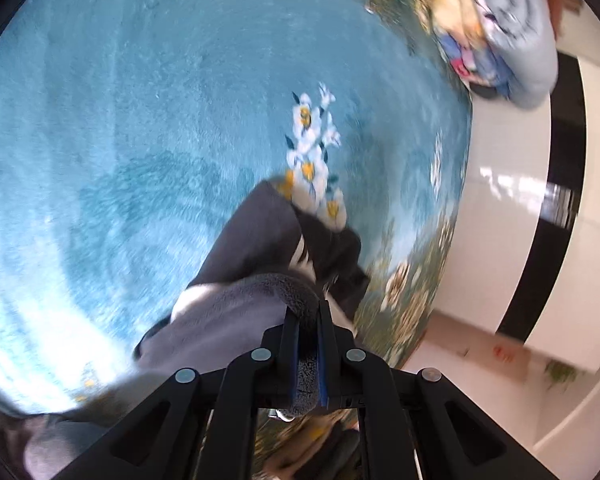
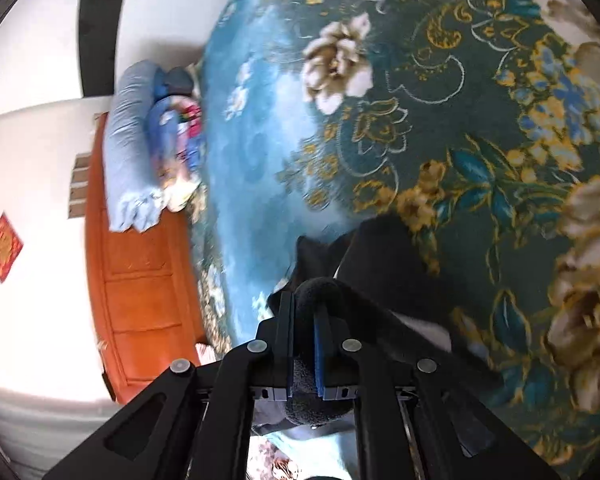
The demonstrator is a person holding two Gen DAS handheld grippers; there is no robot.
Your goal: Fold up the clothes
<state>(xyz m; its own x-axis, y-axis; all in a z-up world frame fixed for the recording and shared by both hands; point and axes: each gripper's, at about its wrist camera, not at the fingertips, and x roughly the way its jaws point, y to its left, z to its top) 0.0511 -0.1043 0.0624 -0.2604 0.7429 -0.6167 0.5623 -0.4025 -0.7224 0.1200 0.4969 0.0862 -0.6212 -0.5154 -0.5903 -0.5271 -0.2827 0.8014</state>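
A dark grey fleece-lined garment (image 1: 260,248) with white stripes hangs from my left gripper (image 1: 308,312), which is shut on a fold of its fuzzy edge above the blue floral bedspread (image 1: 140,120). In the right wrist view the same dark garment (image 2: 384,264) hangs from my right gripper (image 2: 304,308), which is shut on another bunched part of its fleece edge. The garment's lower part drapes toward the bedspread (image 2: 480,100); its full shape is hidden.
Folded quilts and pillows (image 1: 500,32) are stacked at the head of the bed, also seen in the right wrist view (image 2: 148,140). An orange wooden headboard (image 2: 140,280) stands against the white wall. The bed's edge (image 1: 456,200) drops to a white tiled floor (image 1: 500,240).
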